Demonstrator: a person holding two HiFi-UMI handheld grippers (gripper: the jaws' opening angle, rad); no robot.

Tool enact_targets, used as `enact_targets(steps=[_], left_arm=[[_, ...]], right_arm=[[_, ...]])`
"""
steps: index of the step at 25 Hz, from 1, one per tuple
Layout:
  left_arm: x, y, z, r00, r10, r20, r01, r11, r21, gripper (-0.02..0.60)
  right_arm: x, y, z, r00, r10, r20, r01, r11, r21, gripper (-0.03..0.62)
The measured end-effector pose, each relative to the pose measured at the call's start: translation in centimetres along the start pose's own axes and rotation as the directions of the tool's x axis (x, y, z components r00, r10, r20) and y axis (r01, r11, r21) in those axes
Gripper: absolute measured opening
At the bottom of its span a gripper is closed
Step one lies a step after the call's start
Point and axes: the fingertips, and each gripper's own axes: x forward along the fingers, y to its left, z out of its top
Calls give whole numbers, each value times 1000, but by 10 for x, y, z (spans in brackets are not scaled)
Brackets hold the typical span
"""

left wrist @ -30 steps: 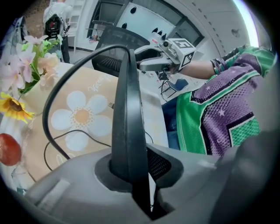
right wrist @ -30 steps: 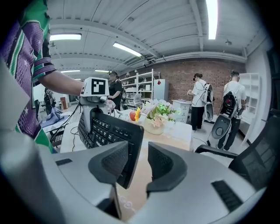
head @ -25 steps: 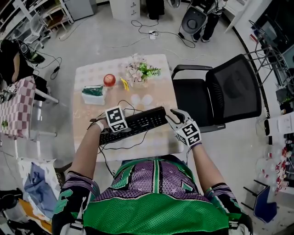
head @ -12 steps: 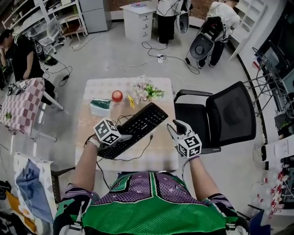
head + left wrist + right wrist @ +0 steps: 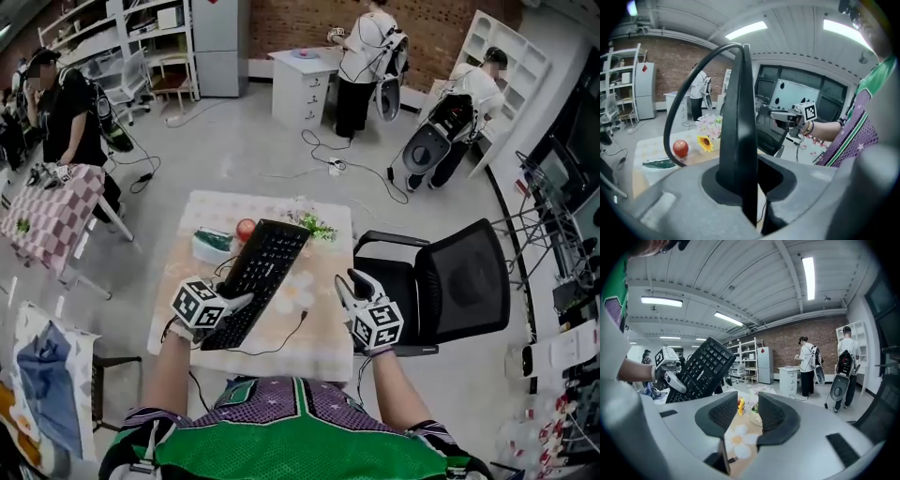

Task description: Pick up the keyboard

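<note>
Left gripper (image 5: 239, 302) pinches the near end of the black keyboard (image 5: 261, 281), which hangs tilted above the table (image 5: 319, 349). Only its own view shows the board edge-on between the jaws, with the cable (image 5: 682, 98) arching over. On the table a white tub (image 5: 208, 248) holds something green — an apple (image 5: 246, 228) and flowers (image 5: 314, 225) sit beside it. Right gripper (image 5: 352, 281) stands spread, with nothing between its jaws.
</note>
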Motion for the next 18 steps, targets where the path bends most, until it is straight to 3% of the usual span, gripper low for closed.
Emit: enact_targets(steps=[4, 9, 14, 18], left_arm=[[-21, 6, 12, 992, 64, 107, -58, 997, -58, 80], [-43, 11, 24, 960, 165, 226, -141, 983, -118, 80], [-64, 14, 43, 904, 247, 348, -185, 962, -200, 80], [-89, 18, 68, 837, 311, 450, -210, 943, -259, 80]], right_arm=[[-4, 2, 21, 1000, -8, 30, 7, 1000, 22, 137], [-10, 9, 49, 997, -18, 74, 15, 999, 36, 135], [-21, 7, 70, 993, -45, 106, 37, 996, 77, 127], [-29, 5, 90, 989, -67, 135, 55, 994, 92, 127]])
